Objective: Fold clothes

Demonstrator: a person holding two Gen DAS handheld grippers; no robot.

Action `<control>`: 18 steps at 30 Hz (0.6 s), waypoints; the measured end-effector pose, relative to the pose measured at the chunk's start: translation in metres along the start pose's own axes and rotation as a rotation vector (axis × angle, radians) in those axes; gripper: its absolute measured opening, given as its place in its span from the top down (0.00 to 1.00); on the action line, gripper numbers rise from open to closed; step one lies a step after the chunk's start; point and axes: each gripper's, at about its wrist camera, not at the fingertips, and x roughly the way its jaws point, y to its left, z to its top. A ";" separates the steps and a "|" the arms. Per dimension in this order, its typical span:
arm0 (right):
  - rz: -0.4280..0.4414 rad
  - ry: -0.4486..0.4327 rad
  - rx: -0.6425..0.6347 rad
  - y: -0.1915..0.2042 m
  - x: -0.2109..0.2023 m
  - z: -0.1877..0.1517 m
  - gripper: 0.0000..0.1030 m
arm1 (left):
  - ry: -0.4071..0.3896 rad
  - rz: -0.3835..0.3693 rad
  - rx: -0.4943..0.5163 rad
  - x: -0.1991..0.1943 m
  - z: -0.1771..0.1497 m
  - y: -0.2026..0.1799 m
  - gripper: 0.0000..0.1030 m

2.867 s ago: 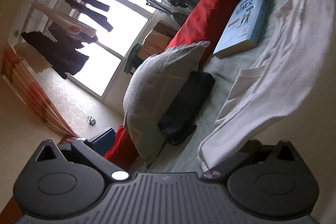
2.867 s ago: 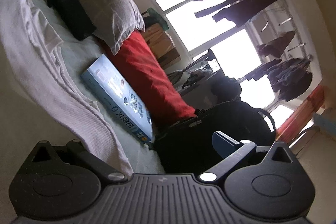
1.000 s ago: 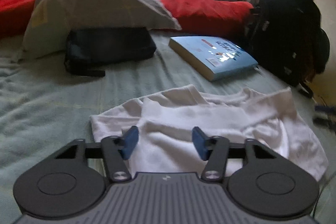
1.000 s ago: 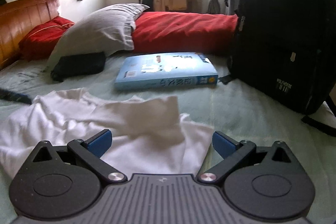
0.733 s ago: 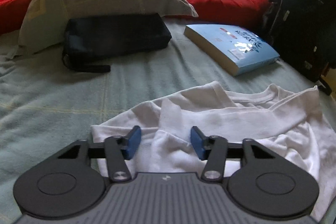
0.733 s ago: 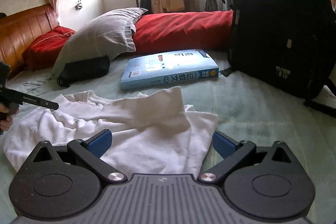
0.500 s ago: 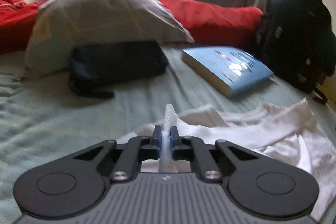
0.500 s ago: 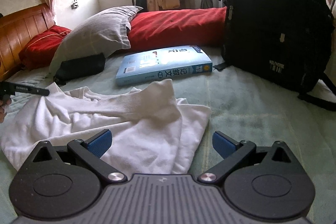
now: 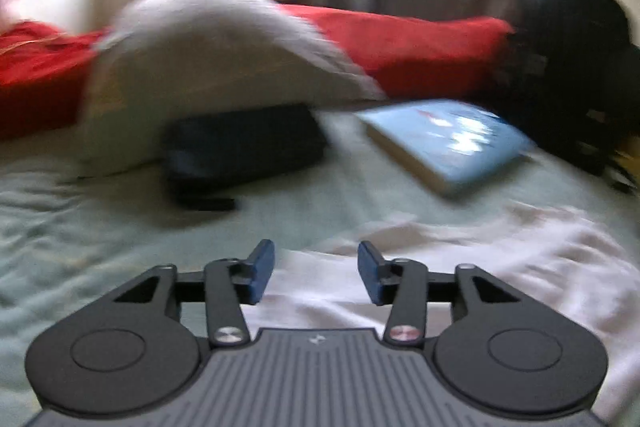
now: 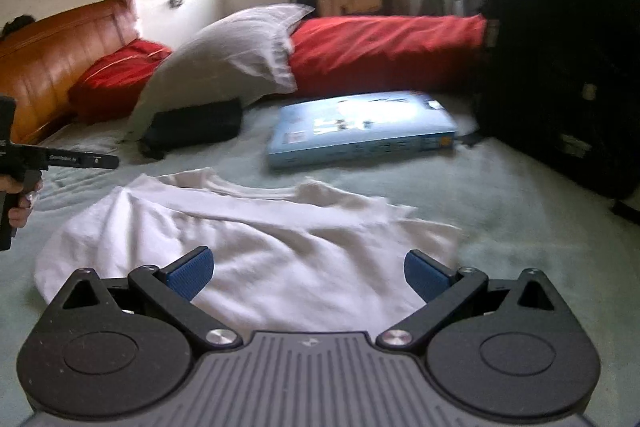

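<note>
A white T-shirt (image 10: 256,239) lies crumpled on the pale green bed cover (image 10: 500,211). In the blurred left wrist view the same white T-shirt (image 9: 460,267) spreads below and to the right of my left gripper (image 9: 316,275). Its jaws are opening, and nothing is pinched between the blue pads. My right gripper (image 10: 306,273) hovers wide open over the near edge of the shirt, holding nothing. At the far left of the right wrist view, a hand holds the left gripper's handle (image 10: 60,159) past the shirt's left end.
Behind the shirt lie a blue book (image 10: 360,129), a black pouch (image 10: 192,127), a grey pillow (image 10: 228,63) and a red bolster (image 10: 384,51). A large black backpack (image 10: 560,47) stands at the right. A wooden headboard (image 10: 52,59) is at the left.
Half a second ago my left gripper was shut on a fold of the shirt; now its jaws stand apart and the cloth has dropped flat. The right gripper stayed open, and its view shifted slightly.
</note>
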 end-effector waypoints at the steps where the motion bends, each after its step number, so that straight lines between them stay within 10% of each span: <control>1: 0.012 0.022 -0.001 0.004 0.009 0.006 0.00 | 0.029 -0.069 0.021 0.001 0.000 -0.009 0.50; 6: -0.033 0.142 -0.004 0.023 0.074 0.019 0.00 | 0.168 -0.284 0.072 0.027 -0.016 -0.048 0.48; 9: -0.172 0.189 -0.062 0.019 0.104 0.014 0.01 | 0.187 -0.265 0.115 0.044 -0.025 -0.060 0.47; 18: -0.152 0.146 0.052 -0.008 0.069 0.016 0.06 | 0.130 -0.175 0.010 0.036 -0.019 -0.035 0.42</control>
